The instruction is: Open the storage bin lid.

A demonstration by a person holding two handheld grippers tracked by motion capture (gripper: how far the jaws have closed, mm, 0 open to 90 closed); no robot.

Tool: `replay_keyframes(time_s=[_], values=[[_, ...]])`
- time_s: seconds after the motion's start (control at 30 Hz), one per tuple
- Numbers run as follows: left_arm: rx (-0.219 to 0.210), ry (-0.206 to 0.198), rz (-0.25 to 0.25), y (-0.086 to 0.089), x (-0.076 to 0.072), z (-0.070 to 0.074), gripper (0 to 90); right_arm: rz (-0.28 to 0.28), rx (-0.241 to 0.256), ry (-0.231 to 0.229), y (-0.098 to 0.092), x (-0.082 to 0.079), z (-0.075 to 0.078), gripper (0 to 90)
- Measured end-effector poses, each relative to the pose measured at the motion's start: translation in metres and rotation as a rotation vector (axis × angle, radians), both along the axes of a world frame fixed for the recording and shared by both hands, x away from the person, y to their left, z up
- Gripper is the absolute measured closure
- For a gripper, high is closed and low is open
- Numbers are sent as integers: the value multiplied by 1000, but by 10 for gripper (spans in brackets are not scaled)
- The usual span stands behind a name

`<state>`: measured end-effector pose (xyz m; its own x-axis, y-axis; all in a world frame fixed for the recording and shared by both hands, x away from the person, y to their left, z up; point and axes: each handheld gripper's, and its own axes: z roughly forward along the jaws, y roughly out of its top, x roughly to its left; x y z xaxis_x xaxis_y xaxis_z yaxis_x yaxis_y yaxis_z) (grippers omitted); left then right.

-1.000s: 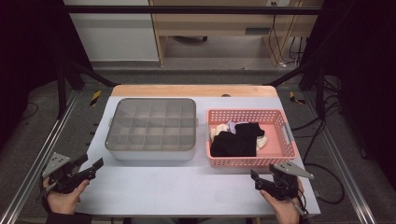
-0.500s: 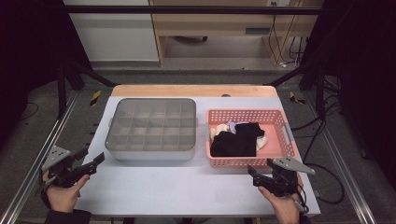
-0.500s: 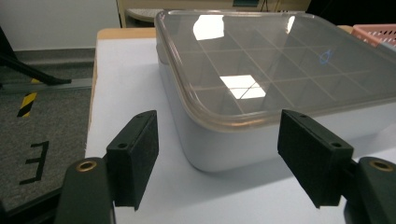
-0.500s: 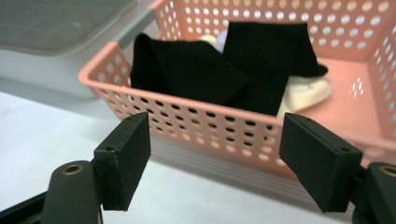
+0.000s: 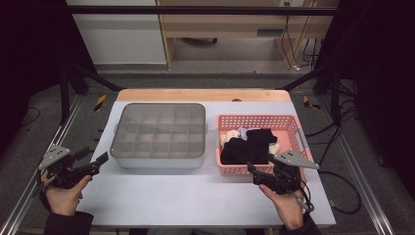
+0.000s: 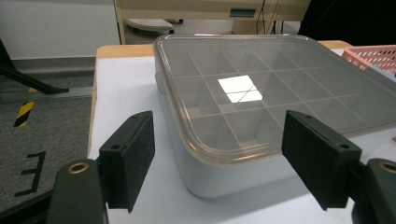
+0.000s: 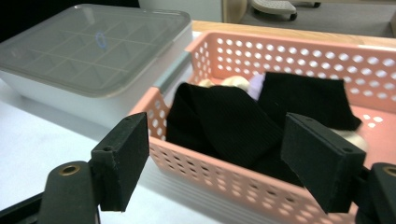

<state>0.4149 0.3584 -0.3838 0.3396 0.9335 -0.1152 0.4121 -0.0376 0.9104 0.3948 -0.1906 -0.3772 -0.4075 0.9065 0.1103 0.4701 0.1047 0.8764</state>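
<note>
A grey divided box with a clear lid (image 5: pixel 159 135) sits at the table's middle left; the left gripper view looks at its near corner (image 6: pixel 261 107). To its right stands a pink perforated basket (image 5: pixel 288 125) holding black cloth (image 5: pixel 247 146) and pale items. My left gripper (image 5: pixel 95 159) is at the table's left edge, open and empty, aimed at the box. My right gripper (image 5: pixel 257 174) hovers just in front of the basket's near wall (image 7: pixel 224 177), open, with black cloth (image 7: pixel 224 121) beyond its jaws.
The white tabletop (image 5: pixel 195 196) has a wooden strip along its far edge. Metal frame rails run along both sides. A cable (image 5: pixel 337 183) trails off to the right of the table. Cabinets stand behind the table.
My right gripper has moved forward and left, closer to the basket's near wall. My left gripper has risen slightly and come a little nearer the box.
</note>
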Motion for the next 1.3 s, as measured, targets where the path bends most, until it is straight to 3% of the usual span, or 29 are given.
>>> replay_keyframes(time_s=[0.33,0.83,1.3], values=[[-10,-19,-16,-4,13,13,244,41,-7,-19,29,21,14,244],[7,11,-22,-6,45,18,251,85,-7,-37,73,56,28,262],[1,49,-7,0,73,12,266,91,7,1,112,94,26,283]])
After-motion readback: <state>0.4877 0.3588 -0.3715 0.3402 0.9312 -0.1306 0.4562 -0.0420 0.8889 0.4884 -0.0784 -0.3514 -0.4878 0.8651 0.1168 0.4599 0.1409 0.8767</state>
